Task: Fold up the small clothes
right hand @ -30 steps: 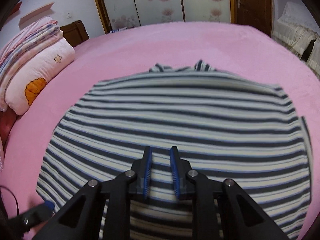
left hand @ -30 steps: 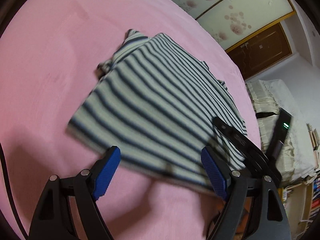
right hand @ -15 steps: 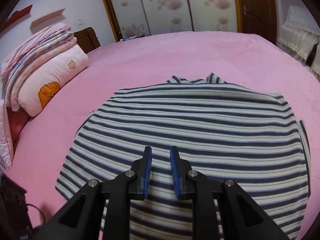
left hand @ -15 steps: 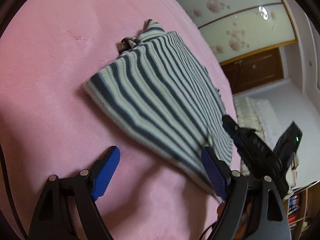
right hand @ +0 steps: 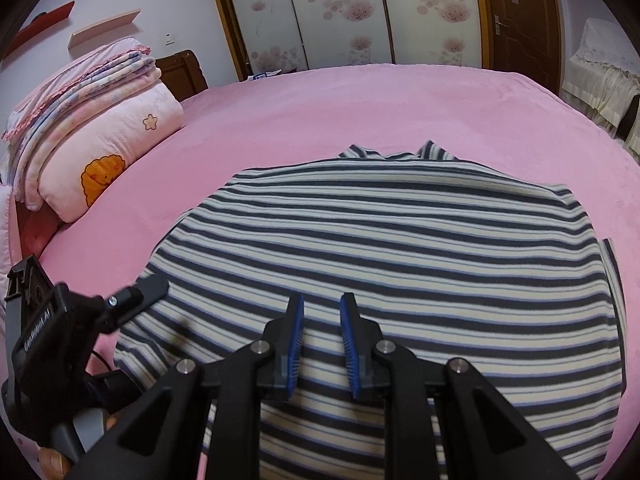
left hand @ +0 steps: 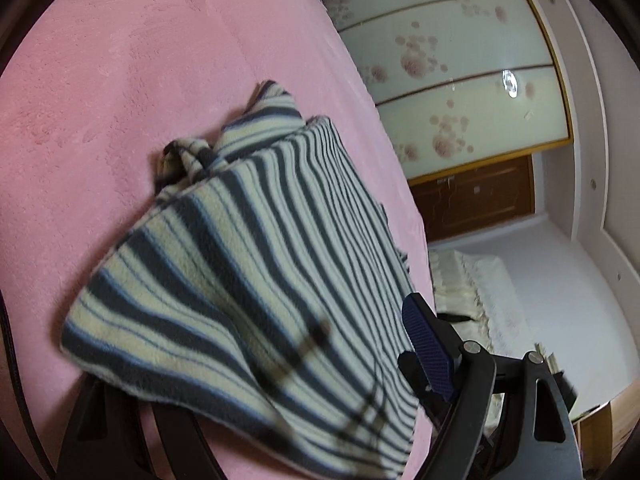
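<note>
Striped garment flat on pink bed. Left of it, folded blankets. My left gripper at garment's left hem, one finger hidden under cloth; grip unclear. My right gripper over its near middle, fingers narrowly parted, clamping nothing.

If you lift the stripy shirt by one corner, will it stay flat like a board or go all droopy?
Probably droopy: the striped shirt looks like soft fleece, and its corner near the left tongs already sags and curls. It likely won't slide much, since the pink blanket looks fuzzy too.
</note>
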Motion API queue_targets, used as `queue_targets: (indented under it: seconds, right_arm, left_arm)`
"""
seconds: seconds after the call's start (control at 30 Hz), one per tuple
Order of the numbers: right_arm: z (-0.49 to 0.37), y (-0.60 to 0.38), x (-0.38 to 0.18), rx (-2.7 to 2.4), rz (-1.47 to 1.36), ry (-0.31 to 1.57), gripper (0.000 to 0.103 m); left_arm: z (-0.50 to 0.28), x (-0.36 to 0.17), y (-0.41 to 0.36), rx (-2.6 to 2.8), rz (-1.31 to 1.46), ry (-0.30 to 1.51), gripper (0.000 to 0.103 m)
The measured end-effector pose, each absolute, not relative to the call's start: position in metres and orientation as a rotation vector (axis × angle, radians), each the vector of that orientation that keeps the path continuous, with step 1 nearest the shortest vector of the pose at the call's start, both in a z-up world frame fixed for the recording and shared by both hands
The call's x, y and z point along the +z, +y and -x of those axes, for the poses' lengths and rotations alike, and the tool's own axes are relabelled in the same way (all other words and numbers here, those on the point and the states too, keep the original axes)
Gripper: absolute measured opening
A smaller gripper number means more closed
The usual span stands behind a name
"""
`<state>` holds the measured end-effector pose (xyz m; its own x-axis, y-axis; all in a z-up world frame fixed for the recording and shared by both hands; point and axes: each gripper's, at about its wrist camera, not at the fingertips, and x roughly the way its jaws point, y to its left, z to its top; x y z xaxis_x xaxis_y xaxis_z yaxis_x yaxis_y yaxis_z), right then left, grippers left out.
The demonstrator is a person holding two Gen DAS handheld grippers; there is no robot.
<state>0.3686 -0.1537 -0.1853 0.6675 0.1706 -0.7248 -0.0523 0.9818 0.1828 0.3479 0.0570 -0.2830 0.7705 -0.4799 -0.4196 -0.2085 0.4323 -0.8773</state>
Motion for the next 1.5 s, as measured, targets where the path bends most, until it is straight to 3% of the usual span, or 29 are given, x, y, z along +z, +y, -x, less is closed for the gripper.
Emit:
queue_targets:
  seconds: [0.07, 0.13, 0.17, 0.23, 0.43, 0.73, 1.0, 1.2, 1.4, 1.47, 1.5]
  right_arm:
    - [-0.370, -0.156, -0.188, 0.121, -0.149, 0.835, 0.018]
    - [-0.371, -0.159, -0.190, 0.118, -0.153, 0.839, 0.018]
    - [-0.371, -0.160, -0.191, 0.117, -0.156, 0.841, 0.018]
    - [-0.371, -0.160, -0.193, 0.113, -0.160, 0.843, 0.018]
    - [-0.376, -0.160, -0.205, 0.096, -0.145, 0.881, 0.018]
    - [-0.378, -0.172, -0.213, 0.134, -0.203, 0.916, 0.018]
    - [-0.333, -0.248, -0.187, 0.089, -0.342, 0.835, 0.018]
    - [-0.282, -0.328, -0.179, -0.070, -0.430, 0.785, 0.019]
    - [-0.245, -0.379, -0.199, -0.174, -0.515, 0.817, 0.019]
    - [-0.240, -0.385, -0.203, -0.182, -0.533, 0.829, 0.019]
    - [-0.238, -0.388, -0.203, -0.179, -0.542, 0.832, 0.019]
  left_arm:
    - [-0.345, -0.279, 0.061, -0.154, 1.118, 0.695, 0.065]
    - [-0.342, -0.278, 0.069, -0.114, 1.092, 0.713, 0.028]
    - [-0.344, -0.279, 0.070, -0.084, 1.070, 0.736, 0.018]
    - [-0.348, -0.282, 0.070, -0.068, 1.052, 0.765, 0.012]
    - [-0.353, -0.259, 0.058, -0.067, 0.900, 0.741, 0.009]
    - [-0.361, -0.175, 0.005, -0.143, 0.598, 0.636, 0.009]
    - [-0.371, -0.115, -0.105, -0.364, 0.364, 0.590, 0.009]
    - [-0.353, -0.134, -0.195, -0.597, 0.186, 0.656, 0.009]
    - [-0.327, -0.189, -0.248, -0.693, -0.071, 0.831, 0.012]
    - [-0.319, -0.193, -0.249, -0.689, -0.114, 0.834, 0.016]
    - [-0.314, -0.192, -0.247, -0.705, -0.116, 0.832, 0.026]
